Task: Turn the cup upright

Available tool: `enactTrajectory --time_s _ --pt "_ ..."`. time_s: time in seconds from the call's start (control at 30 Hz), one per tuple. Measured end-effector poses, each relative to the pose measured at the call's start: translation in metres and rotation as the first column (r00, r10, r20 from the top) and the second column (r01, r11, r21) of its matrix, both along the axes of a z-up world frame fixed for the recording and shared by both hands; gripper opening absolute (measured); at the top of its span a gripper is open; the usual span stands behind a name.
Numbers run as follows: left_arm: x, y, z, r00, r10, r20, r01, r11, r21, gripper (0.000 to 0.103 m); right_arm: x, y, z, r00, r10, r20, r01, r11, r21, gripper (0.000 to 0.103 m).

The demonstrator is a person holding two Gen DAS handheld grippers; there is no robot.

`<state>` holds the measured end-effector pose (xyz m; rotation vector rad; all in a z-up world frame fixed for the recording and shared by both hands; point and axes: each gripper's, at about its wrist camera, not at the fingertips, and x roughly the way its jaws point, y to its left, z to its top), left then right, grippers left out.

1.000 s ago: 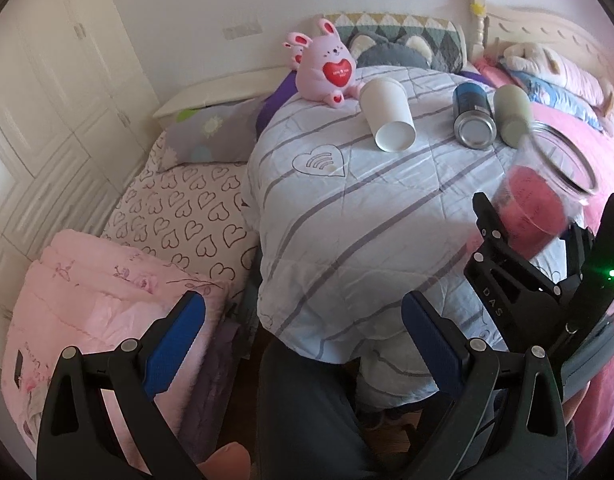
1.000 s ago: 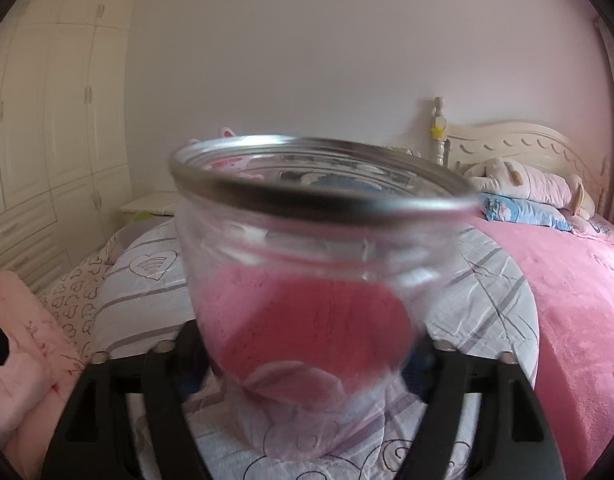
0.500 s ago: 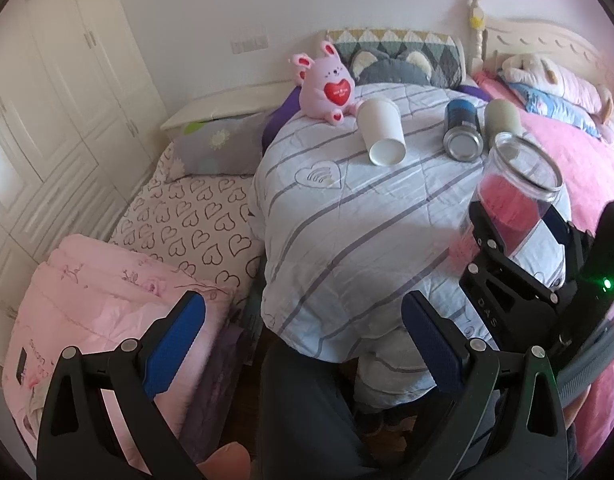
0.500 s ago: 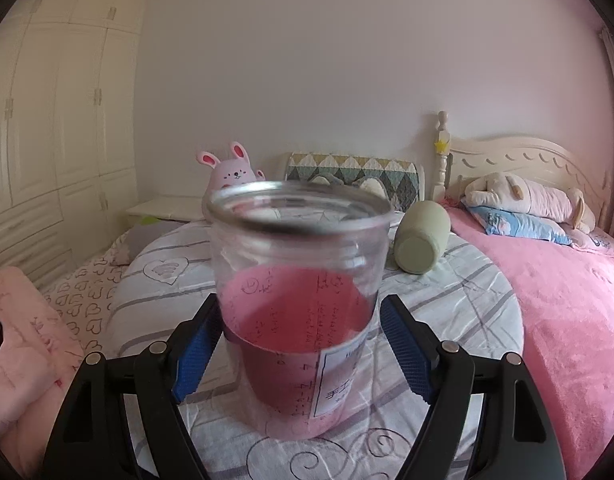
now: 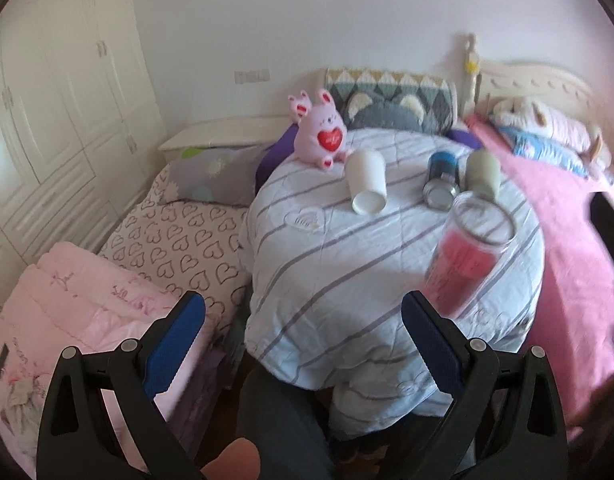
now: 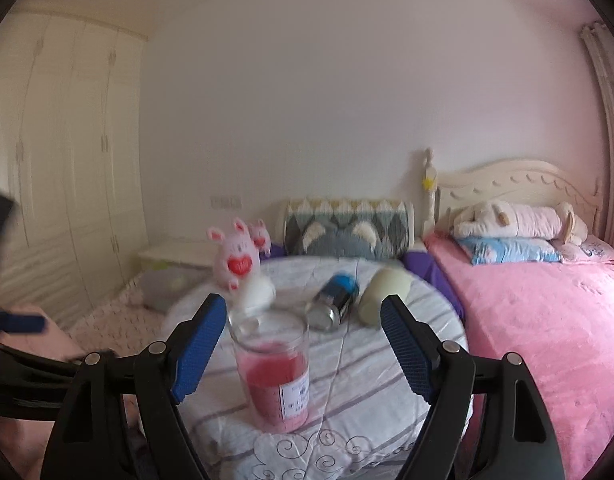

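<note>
From the left wrist view, the clear cup (image 5: 469,254) with the pink label is standing mouth-up on the round counter (image 5: 347,280) covered in a striped cloth, toward its right front side, with nothing gripping it. It looks a bit tilted and blurry here, which could just be the fisheye, so hard to say if it's fully settled. The left gripper (image 5: 303,340) hangs in front of the counter with its blue fingers (image 5: 175,344) spread wide and nothing between them, so it isn't part of this. Further back a white paper cup (image 5: 367,187), a blue can (image 5: 441,178) and a pale green cup (image 5: 483,170) all lie on their sides, next to a pink plush bunny (image 5: 321,138). Over in the right wrist view, the right gripper (image 6: 303,348) has its fingers (image 6: 197,344) parted wide, and the clear cup (image 6: 273,368) stands on its base just ahead of them, closer to the left finger, with visible gaps on both sides, so it's let go. So for that cup the flip looks basically done: upright, on the counter, released. What's left seems to be the other three (image 6: 335,298) lying down at the back, if the task counts those too, which can't be told from here.
</note>
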<state>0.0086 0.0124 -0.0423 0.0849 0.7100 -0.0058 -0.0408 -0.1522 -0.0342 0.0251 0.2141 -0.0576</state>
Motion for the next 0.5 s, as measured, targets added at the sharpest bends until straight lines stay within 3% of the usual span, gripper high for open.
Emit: enactTrajectory --time_s 0.2,0.5 --pt "-0.011 -0.005 0.015 0.998 -0.021 0.065 0.022 0.999 -0.026 0.1 -0.021 -0.008 0.029 0.999 -0.048 0.002 0.048 0.999 0.01 0.081" --pt "-0.024 -0.015 0.02 0.995 -0.042 0.09 0.04 0.999 0.013 0.1 -0.008 -0.025 0.009 0.978 -0.087 -0.189 0.1 0.993 0.065 0.081"
